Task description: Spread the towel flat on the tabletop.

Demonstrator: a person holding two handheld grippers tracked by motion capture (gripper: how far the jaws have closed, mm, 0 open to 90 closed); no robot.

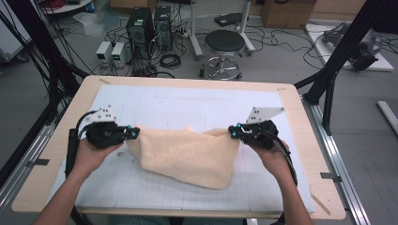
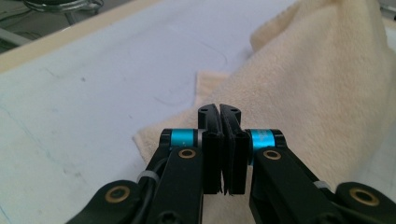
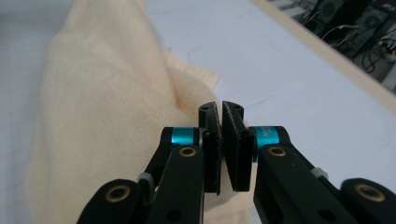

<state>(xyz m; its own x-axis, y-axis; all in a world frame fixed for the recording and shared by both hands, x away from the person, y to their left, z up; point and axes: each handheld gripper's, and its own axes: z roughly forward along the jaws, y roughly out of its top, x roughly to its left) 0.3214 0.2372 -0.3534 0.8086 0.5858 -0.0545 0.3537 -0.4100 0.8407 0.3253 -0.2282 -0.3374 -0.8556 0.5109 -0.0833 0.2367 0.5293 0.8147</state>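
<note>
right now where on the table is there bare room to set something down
Free: the white mat between the towel and the table's far edge, and the near strip between towel and front edge. Crowded: the middle band, where the left gripper and right gripper flank the towel's ends.

Both forearms reach in from the near edge, each hand wrapped round a gripper. The left gripper (image 1: pixel 134 133) points inward toward the right one, its jaws pressed together with cream towel (image 1: pixel 187 154) pinched between the fingertips. The right gripper (image 1: pixel 232 133) mirrors it, jaws closed on the towel's opposite end, fingertips facing the left gripper's.
</note>
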